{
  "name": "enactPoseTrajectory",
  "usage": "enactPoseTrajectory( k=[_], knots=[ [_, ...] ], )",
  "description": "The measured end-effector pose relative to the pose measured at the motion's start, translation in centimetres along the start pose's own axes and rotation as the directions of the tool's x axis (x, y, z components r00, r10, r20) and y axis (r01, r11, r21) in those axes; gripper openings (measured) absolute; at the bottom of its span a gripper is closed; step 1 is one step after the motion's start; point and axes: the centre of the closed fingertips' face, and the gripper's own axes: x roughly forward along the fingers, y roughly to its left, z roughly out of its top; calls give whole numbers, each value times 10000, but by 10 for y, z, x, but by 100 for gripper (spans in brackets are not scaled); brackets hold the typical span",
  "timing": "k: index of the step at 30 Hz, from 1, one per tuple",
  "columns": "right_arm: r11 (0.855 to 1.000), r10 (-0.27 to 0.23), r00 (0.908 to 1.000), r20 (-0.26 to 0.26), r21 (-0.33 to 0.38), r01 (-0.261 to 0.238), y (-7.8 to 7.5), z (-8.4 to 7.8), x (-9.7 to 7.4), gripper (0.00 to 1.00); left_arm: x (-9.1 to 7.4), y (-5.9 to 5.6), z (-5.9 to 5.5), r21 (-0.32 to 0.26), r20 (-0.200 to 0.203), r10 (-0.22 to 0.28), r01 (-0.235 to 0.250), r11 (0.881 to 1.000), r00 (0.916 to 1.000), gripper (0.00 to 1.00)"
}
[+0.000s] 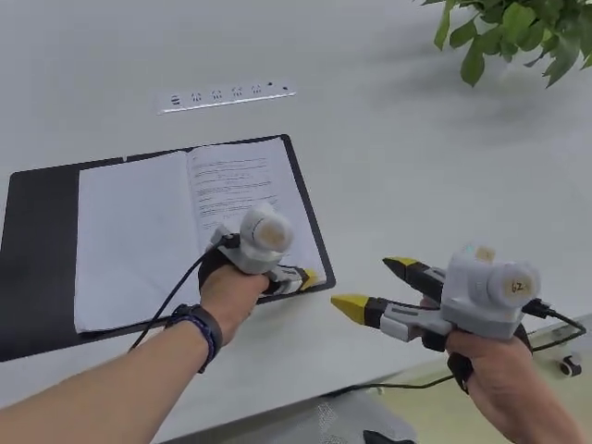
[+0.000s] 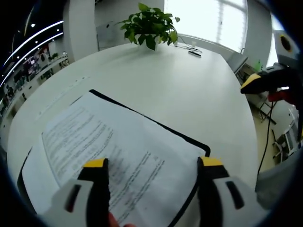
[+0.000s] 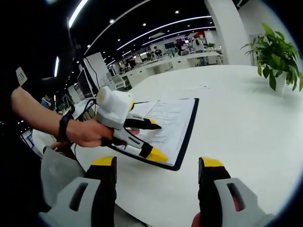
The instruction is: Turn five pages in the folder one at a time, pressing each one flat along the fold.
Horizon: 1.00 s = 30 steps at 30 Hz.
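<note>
Across the white worktop point(image 1: 416, 166) the black folder point(image 1: 37, 231) lies open, left of centre and towards the near edge. It shows two page faces: one blank sheet point(image 1: 129, 240) on the left and one printed page point(image 1: 236, 185) on the right of the fold. One potted plant point(image 1: 518, 32) stands at the far right and one power strip point(image 1: 225, 95) lies beyond the folder. There are two grippers. The left gripper point(image 2: 152, 163) hangs over the near right corner of the printed page with its jaws spread wide and nothing between them. In the right gripper view one jaw sits above the paper and the other at the folder's near edge, but I cannot tell whether either touches. The right gripper point(image 1: 375, 286) hovers over bare worktop just right of the folder, with its jaws also apart and empty. One dark wristband point(image 1: 199, 324) shows on the left wrist. The step in hand looks like picking up the corner of the next page. With jaws this wide, a closing pinch could take several sheets at once or catch the cover. A hard grip at the corner could crease or tear the paper. Nothing holds the folder down, so a lift may drag it across the smooth surface.
</note>
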Motion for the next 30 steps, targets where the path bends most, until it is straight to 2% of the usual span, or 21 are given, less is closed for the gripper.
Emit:
enactPoseTrajectory(
  k=[3,7,12,16,20,25,30],
  knots=[
    [10000,87,9999,-58,-11,-87,0,0,6,69,-1,1,-1,143,19,-56,55,9999,10000,73],
    [9998,193,9998,-41,35,-193,-5,4,15,68,-3,4,0,26,132,-168,168,9999,9998,71],
    [9977,480,9983,336,459,-495,-11,14,30,65,-3,4,1,-45,148,-262,262,9996,9995,69],
    [9932,591,9976,370,984,-625,-18,17,45,57,-4,6,1,-202,252,-330,335,9992,9991,68],
    [9812,971,9936,569,1619,-1052,-21,25,65,55,-7,9,2,-335,330,-517,528,9980,9981,65],
    [9718,1538,9876,306,1764,-1568,-17,25,95,54,-8,9,1,-340,325,-655,666,9972,9973,63],
    [9569,1881,9819,196,2216,-1878,-12,23,115,54,-10,6,1,-484,364,-798,815,9955,9961,63]
  ],
)
